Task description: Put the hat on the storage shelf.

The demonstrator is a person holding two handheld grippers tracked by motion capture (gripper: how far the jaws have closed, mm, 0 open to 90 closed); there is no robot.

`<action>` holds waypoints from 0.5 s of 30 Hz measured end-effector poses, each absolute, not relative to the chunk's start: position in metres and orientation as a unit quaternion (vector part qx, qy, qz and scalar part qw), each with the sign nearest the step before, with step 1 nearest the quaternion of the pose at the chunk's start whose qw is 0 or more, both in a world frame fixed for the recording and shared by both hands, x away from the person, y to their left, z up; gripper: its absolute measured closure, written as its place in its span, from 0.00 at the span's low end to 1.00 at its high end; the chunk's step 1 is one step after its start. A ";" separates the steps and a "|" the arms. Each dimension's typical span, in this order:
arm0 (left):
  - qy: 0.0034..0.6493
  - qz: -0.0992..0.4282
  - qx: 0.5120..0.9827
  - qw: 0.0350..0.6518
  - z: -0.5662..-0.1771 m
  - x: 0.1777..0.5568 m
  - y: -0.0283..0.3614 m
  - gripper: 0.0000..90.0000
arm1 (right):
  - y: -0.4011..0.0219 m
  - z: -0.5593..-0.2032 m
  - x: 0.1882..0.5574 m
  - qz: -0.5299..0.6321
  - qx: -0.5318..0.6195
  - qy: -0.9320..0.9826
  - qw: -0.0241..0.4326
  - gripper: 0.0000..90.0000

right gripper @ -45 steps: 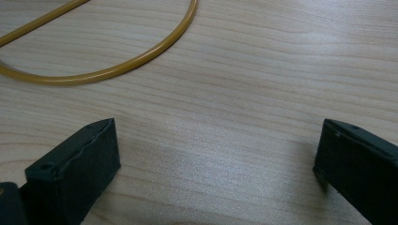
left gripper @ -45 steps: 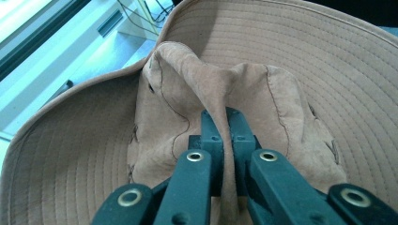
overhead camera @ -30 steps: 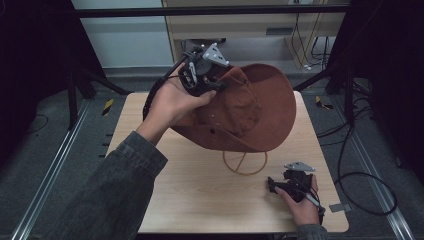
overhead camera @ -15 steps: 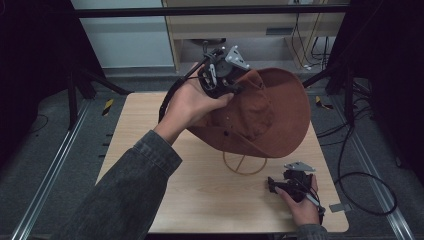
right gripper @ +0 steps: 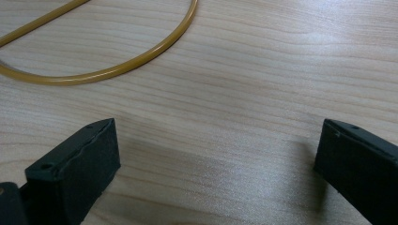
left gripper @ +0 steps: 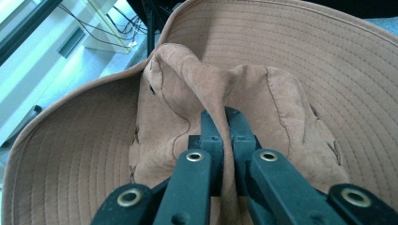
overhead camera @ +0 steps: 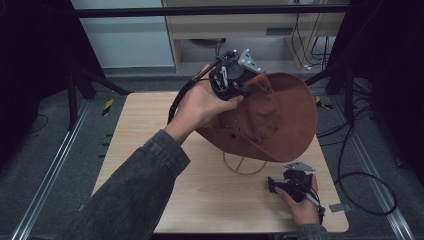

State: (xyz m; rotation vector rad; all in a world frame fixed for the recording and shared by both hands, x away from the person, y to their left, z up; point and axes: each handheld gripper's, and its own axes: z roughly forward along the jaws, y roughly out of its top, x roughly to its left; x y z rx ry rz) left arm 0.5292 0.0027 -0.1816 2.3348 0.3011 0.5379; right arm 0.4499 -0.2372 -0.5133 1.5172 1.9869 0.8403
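Note:
A brown wide-brimmed hat (overhead camera: 270,117) hangs above the wooden table (overhead camera: 150,150), over a yellow wire stand ring (overhead camera: 245,167). My left gripper (overhead camera: 247,90) is shut on a fold of the hat's crown (left gripper: 206,89); in the left gripper view the jaws pinch the suede between them. The brim (left gripper: 75,154) spreads behind the crown. My right gripper (overhead camera: 272,185) rests low at the table's front right, jaws wide apart with only bare wood between them. The yellow ring (right gripper: 117,70) curves across the top of the right gripper view.
A black cable (overhead camera: 182,97) trails from the left gripper past the hand. Metal rails (overhead camera: 55,165) run along the table's left side. Cables (overhead camera: 360,180) lie on the floor at the right. A cabinet (overhead camera: 235,30) stands behind the table.
The left hand has carried the hat to the right, so the hat now hangs further right over the ring. The right gripper has stayed where it was.

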 end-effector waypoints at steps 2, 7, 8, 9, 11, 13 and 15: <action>0.115 0.207 0.905 0.354 -0.183 0.529 0.001 0.98 | -0.237 -0.513 0.450 0.308 0.557 0.730 0.249 0.00; 0.111 0.203 0.906 0.353 -0.186 0.529 -0.003 0.97 | -0.236 -0.513 0.449 0.309 0.562 0.727 0.246 0.01; 0.110 0.202 0.907 0.353 -0.187 0.529 -0.004 0.97 | -0.235 -0.513 0.449 0.310 0.566 0.724 0.243 0.01; 0.110 0.202 0.907 0.352 -0.188 0.530 -0.005 0.97 | -0.235 -0.513 0.449 0.310 0.566 0.724 0.243 0.00; 0.110 0.201 0.907 0.353 -0.189 0.530 -0.006 0.97 | -0.235 -0.513 0.449 0.310 0.566 0.724 0.242 0.01; 0.109 0.201 0.908 0.350 -0.190 0.530 -0.007 0.97 | -0.235 -0.513 0.449 0.310 0.566 0.724 0.242 0.01; 0.108 0.201 0.909 0.349 -0.190 0.530 -0.009 0.97 | -0.236 -0.513 0.449 0.309 0.562 0.727 0.246 0.01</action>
